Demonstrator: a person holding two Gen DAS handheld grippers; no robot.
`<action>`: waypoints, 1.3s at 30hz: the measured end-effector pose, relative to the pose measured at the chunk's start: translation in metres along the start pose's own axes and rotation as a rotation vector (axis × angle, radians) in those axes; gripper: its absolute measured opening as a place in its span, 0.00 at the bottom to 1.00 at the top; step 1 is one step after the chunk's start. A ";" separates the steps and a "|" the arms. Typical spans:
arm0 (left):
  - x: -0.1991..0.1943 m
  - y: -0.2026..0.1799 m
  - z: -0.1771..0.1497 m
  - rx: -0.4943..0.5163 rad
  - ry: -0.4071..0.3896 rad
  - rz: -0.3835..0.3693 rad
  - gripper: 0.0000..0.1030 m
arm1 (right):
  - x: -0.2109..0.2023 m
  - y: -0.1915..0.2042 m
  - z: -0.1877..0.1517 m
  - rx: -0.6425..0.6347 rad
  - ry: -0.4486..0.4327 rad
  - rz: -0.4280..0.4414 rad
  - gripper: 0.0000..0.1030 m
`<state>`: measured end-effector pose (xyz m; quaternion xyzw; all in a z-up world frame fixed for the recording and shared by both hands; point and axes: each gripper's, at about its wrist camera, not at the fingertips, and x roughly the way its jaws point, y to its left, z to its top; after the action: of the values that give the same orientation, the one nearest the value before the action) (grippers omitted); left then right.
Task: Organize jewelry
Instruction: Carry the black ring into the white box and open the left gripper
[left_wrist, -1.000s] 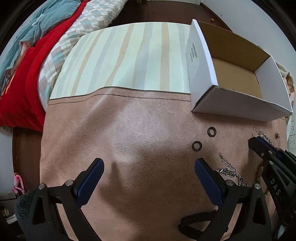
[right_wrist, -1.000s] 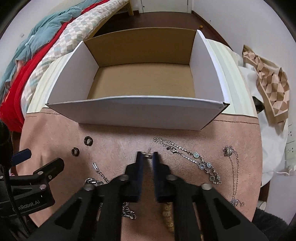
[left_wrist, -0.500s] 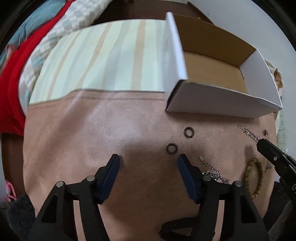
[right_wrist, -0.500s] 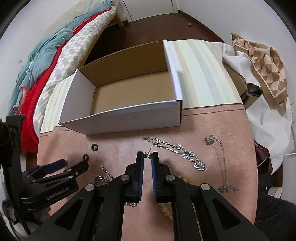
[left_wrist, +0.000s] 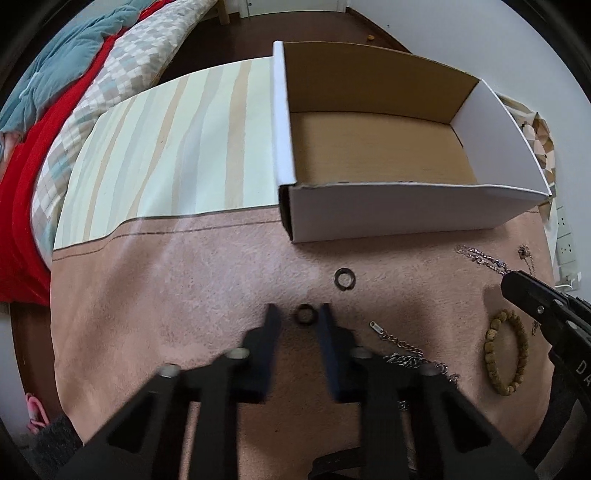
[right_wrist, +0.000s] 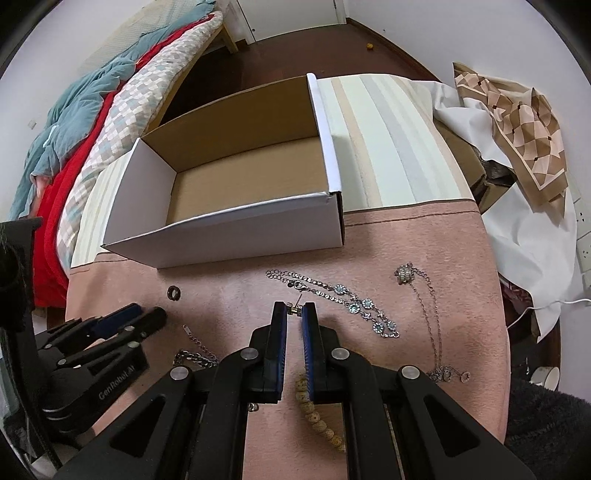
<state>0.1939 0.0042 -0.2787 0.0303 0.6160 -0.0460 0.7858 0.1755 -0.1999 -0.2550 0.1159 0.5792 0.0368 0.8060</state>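
My left gripper (left_wrist: 298, 314) is low over the pink mat (left_wrist: 184, 280), its jaws narrowed around a small dark ring (left_wrist: 305, 315) without clearly touching it. A second dark ring (left_wrist: 344, 278) lies just beyond. My right gripper (right_wrist: 294, 309) is shut on a small gold earring (right_wrist: 295, 308), held above the mat. The open white cardboard box (right_wrist: 236, 225) stands behind; it also shows in the left wrist view (left_wrist: 406, 218). A blue-stone bracelet (right_wrist: 351, 302), a silver pendant necklace (right_wrist: 424, 295), a silver chain (left_wrist: 402, 345) and a wooden bead bracelet (left_wrist: 504, 354) lie on the mat.
A striped cloth (left_wrist: 166, 147) covers the table's far part. A bed with red and teal bedding (right_wrist: 74, 122) stands to the left. A white cloth and patterned scarf (right_wrist: 517, 122) lie at the right, with a wall socket (left_wrist: 567, 243) near the edge.
My left gripper moved forward and right and narrowed its jaws around the near dark ring. My right gripper lifted and drew back to the right, still holding the earring.
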 end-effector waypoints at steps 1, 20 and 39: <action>0.000 0.000 0.000 0.007 -0.001 -0.001 0.10 | 0.000 0.000 0.000 0.001 0.000 -0.001 0.09; -0.104 -0.011 0.028 0.010 -0.222 -0.059 0.10 | -0.078 0.010 0.033 -0.007 -0.159 0.083 0.08; -0.020 -0.011 0.146 -0.052 -0.040 -0.176 0.11 | 0.012 0.014 0.146 -0.078 -0.006 0.098 0.09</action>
<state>0.3290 -0.0212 -0.2248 -0.0453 0.6013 -0.0993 0.7916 0.3181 -0.2055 -0.2185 0.1128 0.5685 0.0986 0.8089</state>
